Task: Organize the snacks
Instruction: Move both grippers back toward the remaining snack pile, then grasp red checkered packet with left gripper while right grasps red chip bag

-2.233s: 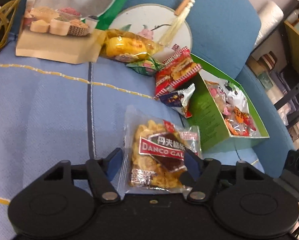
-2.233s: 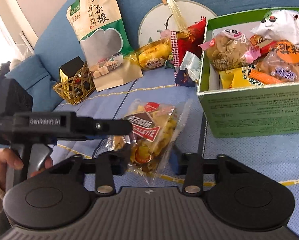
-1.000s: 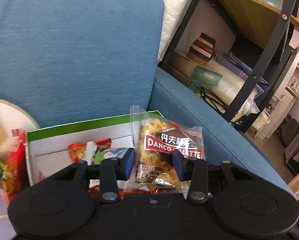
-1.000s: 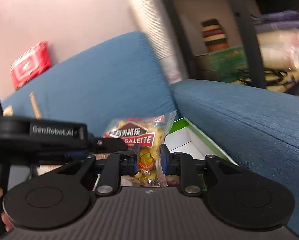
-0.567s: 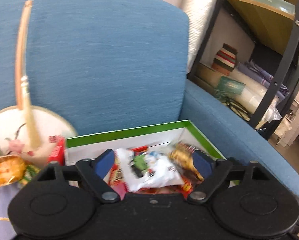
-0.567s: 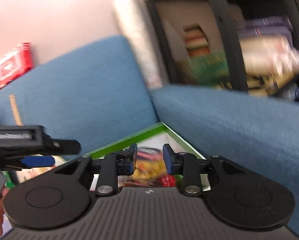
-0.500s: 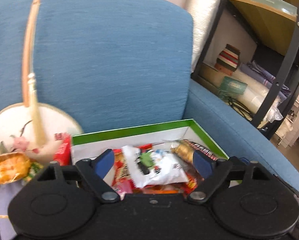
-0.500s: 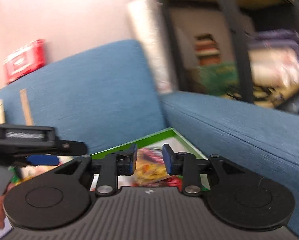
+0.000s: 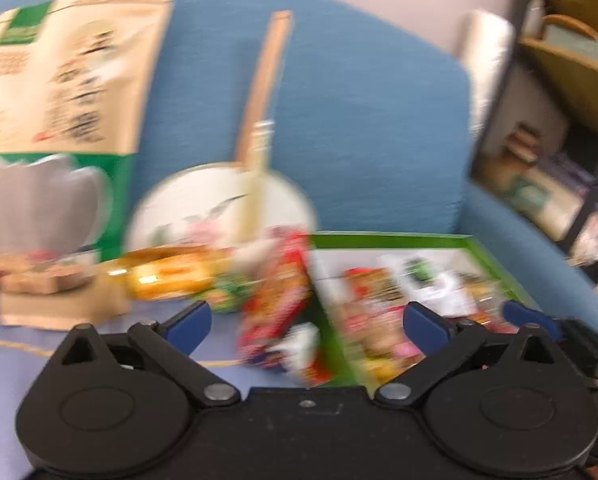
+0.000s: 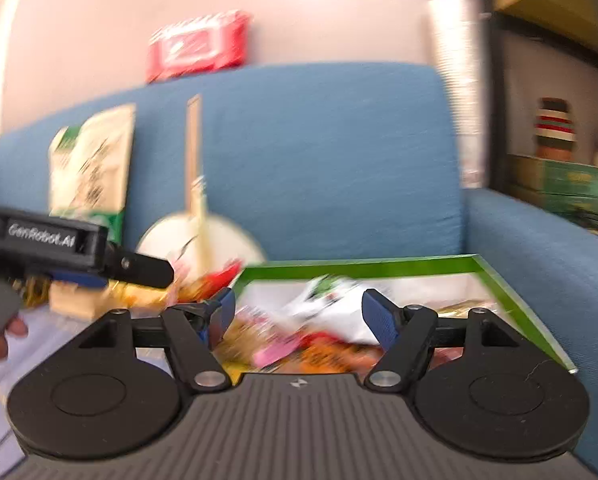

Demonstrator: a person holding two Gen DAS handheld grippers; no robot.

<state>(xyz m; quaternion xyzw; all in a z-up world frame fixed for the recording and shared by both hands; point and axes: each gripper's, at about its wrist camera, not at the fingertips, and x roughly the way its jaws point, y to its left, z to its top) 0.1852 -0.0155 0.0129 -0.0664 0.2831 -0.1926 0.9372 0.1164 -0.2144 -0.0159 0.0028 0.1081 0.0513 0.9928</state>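
Observation:
A green box (image 9: 395,238) full of snack packets sits on the blue sofa; it also shows in the right wrist view (image 10: 359,266). My left gripper (image 9: 305,326) is open and empty, in front of a red snack packet (image 9: 277,300) that leans at the box's left side. A yellow snack packet (image 9: 171,272) lies left of it. My right gripper (image 10: 299,316) is open and empty above the box's packets. The left gripper's body (image 10: 59,240) shows at the left of the right wrist view. Both views are blurred.
A tall beige and green food bag (image 9: 55,128) leans on the sofa back (image 9: 359,120). A round white fan (image 9: 219,204) with a wooden handle leans beside it. A dark shelf unit (image 9: 559,120) stands to the right of the sofa arm.
Both grippers let go of the Danco Galette packet over the green box and opened wide. Both views have since swung left, bringing the fan and the tall bag into sight.

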